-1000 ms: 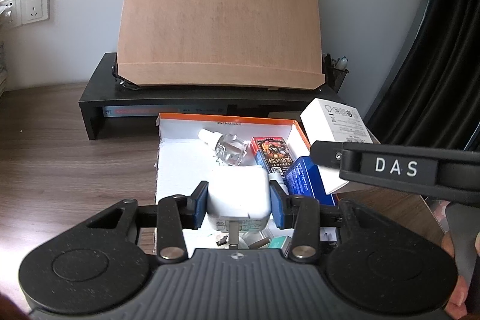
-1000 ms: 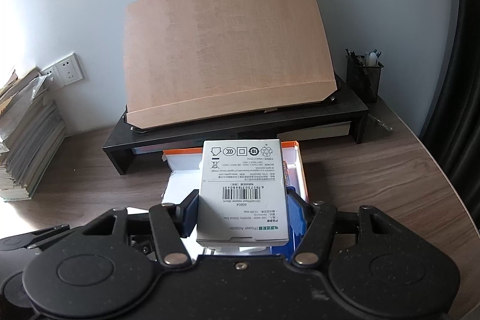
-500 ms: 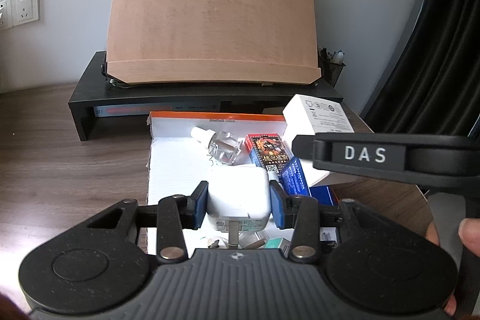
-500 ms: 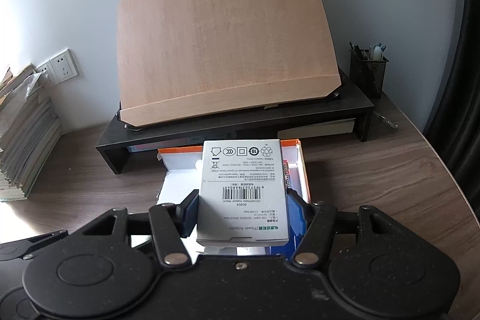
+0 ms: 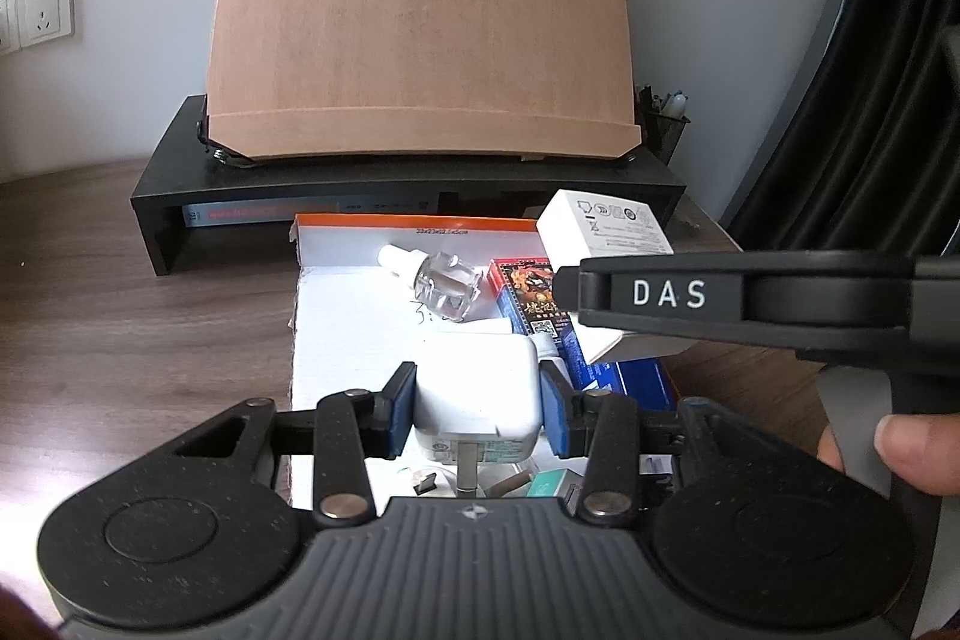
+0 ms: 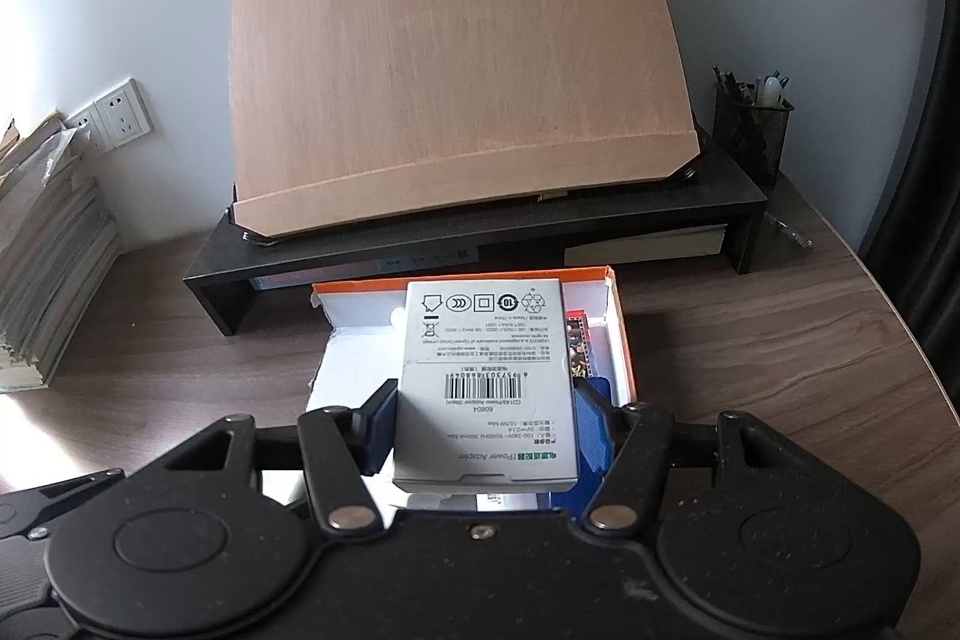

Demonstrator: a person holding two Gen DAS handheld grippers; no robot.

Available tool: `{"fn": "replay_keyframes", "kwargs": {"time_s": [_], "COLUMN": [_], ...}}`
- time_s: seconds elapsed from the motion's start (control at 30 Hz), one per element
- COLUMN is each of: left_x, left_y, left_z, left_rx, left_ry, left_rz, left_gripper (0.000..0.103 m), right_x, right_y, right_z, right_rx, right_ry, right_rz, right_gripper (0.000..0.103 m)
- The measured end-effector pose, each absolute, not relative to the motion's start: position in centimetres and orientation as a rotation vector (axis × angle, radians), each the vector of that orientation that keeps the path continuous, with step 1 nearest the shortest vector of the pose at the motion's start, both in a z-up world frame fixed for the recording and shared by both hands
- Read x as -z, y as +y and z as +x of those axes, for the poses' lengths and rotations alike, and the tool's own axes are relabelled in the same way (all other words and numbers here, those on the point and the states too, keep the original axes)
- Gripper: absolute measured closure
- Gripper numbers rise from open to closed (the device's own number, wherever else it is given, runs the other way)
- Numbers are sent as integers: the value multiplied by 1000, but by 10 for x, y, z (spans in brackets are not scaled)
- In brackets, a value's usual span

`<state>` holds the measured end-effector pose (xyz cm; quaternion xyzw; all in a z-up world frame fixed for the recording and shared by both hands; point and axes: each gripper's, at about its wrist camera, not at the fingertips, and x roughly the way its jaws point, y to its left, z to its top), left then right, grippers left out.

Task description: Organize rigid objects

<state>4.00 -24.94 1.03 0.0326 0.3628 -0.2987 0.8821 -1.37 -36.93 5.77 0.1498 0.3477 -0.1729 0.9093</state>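
A dark wooden desk point(image 6: 750, 340) stands against a pale wall, and at its back a black monitor riser point(image 6: 480, 232) carries a tilted wooden board point(image 6: 456, 64). A black mesh pen cup point(image 6: 750, 130) stands at the right end of the riser, a stack of papers point(image 6: 42, 268) lies at the far left, and wall sockets point(image 5: 42, 7) are on the wall.

In front of the riser lies a shallow cardboard tray point(image 5: 414, 225) with an orange rim and a white inside. In it I see a small clear glass bottle point(image 5: 444, 277) with a white cap lying on its side, a red printed box point(image 5: 528, 295) beside it, and a blue box point(image 5: 630, 379) at the right side. Some small pieces lie at the near edge of the tray; they are too small to name.

The left gripper point(image 5: 477, 400) is clenched on a white power adapter point(image 5: 477, 388), both blue pads pressing its sides, above the near part of the tray. Its metal pin points toward the camera.

The right gripper point(image 6: 486, 424) grasps a white adapter box point(image 6: 486, 376) by its long sides, with the barcode face up. The box hangs over the right part of the tray, above the red and blue boxes. A fingertip of the person's hand point(image 5: 918, 451) shows at the right handle.
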Motion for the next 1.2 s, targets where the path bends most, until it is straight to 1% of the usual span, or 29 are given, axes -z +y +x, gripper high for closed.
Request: {"fn": "replay_keyframes", "kwargs": {"time_s": [0.4,0.43,0.5,1.03,1.1,1.17,1.2], "left_x": [-10,-10,-11,-11,-10,-13,-16], "left_y": [-248,-248,-248,-271,-275,-275,-274], "left_z": [43,43,42,37,36,34,32], "left_rx": [611,611,613,649,638,623,615], "left_ry": [761,762,763,748,743,734,724], "left_rz": [63,63,64,100,109,103,100], "left_gripper": [61,61,61,60,57,40,38], "right_x": [-47,-46,-45,-80,-82,-84,-85], "right_y": [-374,-375,-377,-394,-393,-392,-392], "right_z": [4,5,5,-70,-78,-88,-92], "right_rx": [322,311,326,417,421,427,430], "right_ry": [733,725,718,585,582,576,575], "right_rz": [292,286,283,314,310,306,307], "right_gripper": [31,25,24,24,24,24,24]}}
